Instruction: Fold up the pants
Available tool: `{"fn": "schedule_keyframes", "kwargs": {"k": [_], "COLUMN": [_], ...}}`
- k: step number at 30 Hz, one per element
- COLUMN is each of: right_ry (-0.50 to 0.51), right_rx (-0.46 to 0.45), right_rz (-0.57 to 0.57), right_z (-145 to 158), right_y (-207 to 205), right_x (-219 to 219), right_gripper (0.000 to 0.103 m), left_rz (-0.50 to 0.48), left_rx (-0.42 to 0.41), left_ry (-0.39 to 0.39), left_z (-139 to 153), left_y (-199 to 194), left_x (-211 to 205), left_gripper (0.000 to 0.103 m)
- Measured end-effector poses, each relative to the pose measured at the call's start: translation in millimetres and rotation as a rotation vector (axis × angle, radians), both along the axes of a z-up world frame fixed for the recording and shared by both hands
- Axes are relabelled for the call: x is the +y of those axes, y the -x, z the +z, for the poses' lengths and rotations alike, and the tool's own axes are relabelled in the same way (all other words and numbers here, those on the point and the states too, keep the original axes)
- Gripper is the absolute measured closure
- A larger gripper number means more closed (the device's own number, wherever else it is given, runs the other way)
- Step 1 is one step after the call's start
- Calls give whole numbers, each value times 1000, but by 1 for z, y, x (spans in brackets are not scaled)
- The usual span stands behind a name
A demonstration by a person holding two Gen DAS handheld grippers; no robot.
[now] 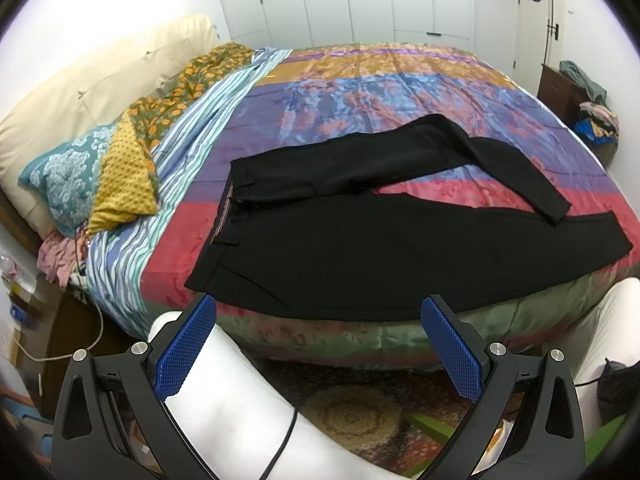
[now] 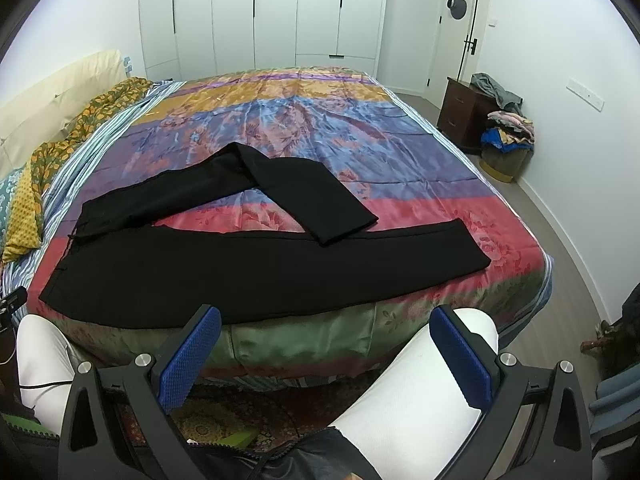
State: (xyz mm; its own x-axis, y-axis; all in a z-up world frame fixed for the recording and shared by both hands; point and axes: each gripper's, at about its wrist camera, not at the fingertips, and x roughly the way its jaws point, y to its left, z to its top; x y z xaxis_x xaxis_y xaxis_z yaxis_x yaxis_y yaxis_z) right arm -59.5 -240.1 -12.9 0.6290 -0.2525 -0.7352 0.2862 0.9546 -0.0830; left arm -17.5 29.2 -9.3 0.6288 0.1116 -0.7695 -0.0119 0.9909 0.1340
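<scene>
Black pants (image 1: 360,240) lie flat on the colourful bedspread (image 1: 360,92), waistband to the left, near leg along the bed's front edge, far leg bent back toward the near one. They also show in the right wrist view (image 2: 240,264). My left gripper (image 1: 320,344) is open and empty, held back from the bed's front edge near the waist end. My right gripper (image 2: 326,356) is open and empty, held back from the front edge near the middle of the near leg.
Pillows (image 1: 100,168) and a cream headboard (image 1: 100,76) are at the left. A dark nightstand (image 2: 460,112) and a basket of clothes (image 2: 506,148) stand at the right wall. White wardrobe doors (image 2: 260,12) are behind the bed. The person's white-clad legs (image 2: 420,400) are below the grippers.
</scene>
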Motion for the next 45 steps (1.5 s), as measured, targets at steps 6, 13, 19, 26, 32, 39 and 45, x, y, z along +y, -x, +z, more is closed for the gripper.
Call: {"fn": "schedule_keyframes", "kwargs": {"k": [6, 13, 19, 26, 32, 39, 45], "right_ry": [0, 1, -1, -1, -8, -8, -14], "right_rx": [-1, -2, -1, 0, 3, 9, 15], "right_rz": [-4, 0, 1, 5, 10, 34, 42], "right_z": [-1, 0, 0, 0, 0, -1, -2], "right_y": [0, 2, 3, 4, 4, 2, 0], "right_x": [0, 1, 2, 2, 3, 8, 9], "right_gripper": [0, 0, 0, 0, 0, 0, 0], "left_rz": [-2, 1, -1, -5, -11, -8, -8], "left_rx": [-1, -2, -2, 1, 3, 0, 0], "left_ry": [0, 0, 0, 0, -7, -3, -3], "left_z": [0, 0, -1, -1, 0, -1, -1], "left_y": [0, 0, 1, 1, 1, 2, 3], "left_x": [0, -1, -2, -3, -6, -1, -2], "left_gripper": [1, 1, 1, 1, 1, 1, 1]}}
